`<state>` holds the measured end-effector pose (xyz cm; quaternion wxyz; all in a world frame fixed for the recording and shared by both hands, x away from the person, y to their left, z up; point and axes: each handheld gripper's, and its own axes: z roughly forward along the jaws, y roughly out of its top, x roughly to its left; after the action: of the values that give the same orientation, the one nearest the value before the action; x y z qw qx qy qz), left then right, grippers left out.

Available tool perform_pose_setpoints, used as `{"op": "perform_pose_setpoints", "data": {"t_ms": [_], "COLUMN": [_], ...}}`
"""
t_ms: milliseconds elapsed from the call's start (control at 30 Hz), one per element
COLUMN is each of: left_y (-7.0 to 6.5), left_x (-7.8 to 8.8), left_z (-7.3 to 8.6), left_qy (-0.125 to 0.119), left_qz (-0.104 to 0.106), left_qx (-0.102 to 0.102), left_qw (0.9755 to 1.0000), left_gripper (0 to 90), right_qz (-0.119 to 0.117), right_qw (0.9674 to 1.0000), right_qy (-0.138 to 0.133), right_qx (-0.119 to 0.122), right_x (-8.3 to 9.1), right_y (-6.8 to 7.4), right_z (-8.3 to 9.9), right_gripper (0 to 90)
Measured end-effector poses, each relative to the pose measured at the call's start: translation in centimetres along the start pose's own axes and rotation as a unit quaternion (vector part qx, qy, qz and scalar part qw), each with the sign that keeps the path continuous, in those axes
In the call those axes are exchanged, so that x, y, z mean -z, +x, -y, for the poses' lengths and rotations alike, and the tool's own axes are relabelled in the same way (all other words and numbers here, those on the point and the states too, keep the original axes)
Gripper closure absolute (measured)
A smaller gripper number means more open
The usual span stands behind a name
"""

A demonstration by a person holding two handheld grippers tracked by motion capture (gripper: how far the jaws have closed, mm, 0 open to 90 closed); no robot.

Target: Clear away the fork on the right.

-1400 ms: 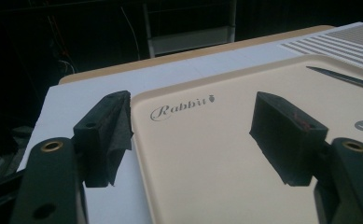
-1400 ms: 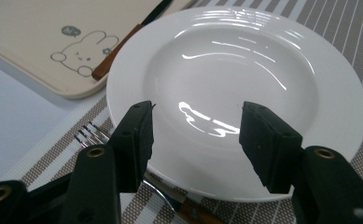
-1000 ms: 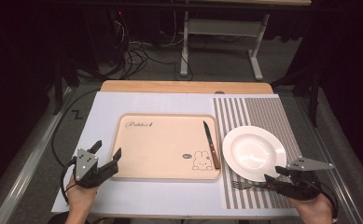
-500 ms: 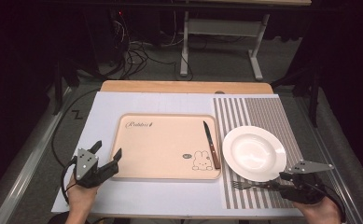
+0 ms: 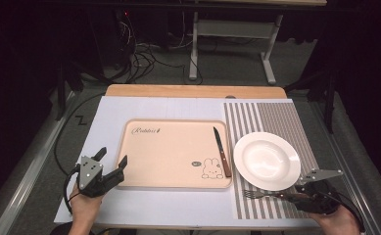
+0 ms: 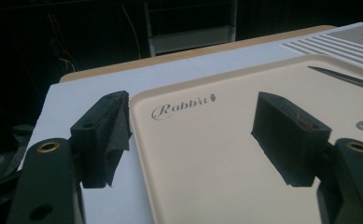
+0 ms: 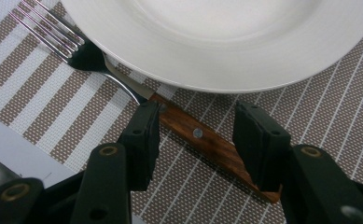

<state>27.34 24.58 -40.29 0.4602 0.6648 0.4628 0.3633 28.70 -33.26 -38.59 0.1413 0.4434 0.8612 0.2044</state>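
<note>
A shiny steel fork with a riveted brown wooden handle [image 7: 202, 135] lies on a woven brown-and-white striped placemat [image 7: 44, 102] beside a glossy white ceramic plate [image 7: 226, 42]; nearby, a smooth matt beige plastic tray [image 5: 173, 147].

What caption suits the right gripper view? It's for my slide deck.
Right gripper straddling the fork's wooden handle beside a white plate on a striped placemat.

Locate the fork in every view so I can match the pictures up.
High view: the fork lies at the bottom right, on the striped placemat just below the white plate, tines pointing left.
Left gripper view: not in it.
Right gripper view: it runs from upper left to lower right, its wooden handle between the right gripper jaws.
Shared landmark: the white plate's rim.
</note>
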Motion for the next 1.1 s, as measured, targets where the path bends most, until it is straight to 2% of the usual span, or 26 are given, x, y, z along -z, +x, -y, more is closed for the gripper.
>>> {"op": "perform_pose_setpoints", "data": {"t_ms": [233,600,667,1100], "left_y": [0.0,0.0,0.0,0.0], "left_x": [0.0,-0.1,-0.1,-0.1], "left_z": [0.0,0.0,0.0,0.1], "left_qy": [0.000,0.005,0.006,0.008], "left_qz": [-0.007,-0.004,-0.004,-0.005], "left_qx": [0.002,0.001,0.001,0.000], "left_qw": [1.0000,1.0000,1.0000,1.0000], "left_gripper": [28.2,28.2,28.2,28.1], "right_qz": [-0.008,-0.017,-0.021,-0.030], "right_qw": [0.9999,0.9993,0.9992,0.9982], "right_qy": [0.012,0.028,0.030,0.043], "right_qx": [0.005,0.019,0.015,0.030], "right_x": [-0.6,-1.5,-1.6,-1.9], "right_y": [-0.1,-0.3,-0.3,-0.1], "right_z": [-0.2,-0.6,-0.6,-0.7], "right_gripper": [51.4,50.8,50.9,50.9]}}
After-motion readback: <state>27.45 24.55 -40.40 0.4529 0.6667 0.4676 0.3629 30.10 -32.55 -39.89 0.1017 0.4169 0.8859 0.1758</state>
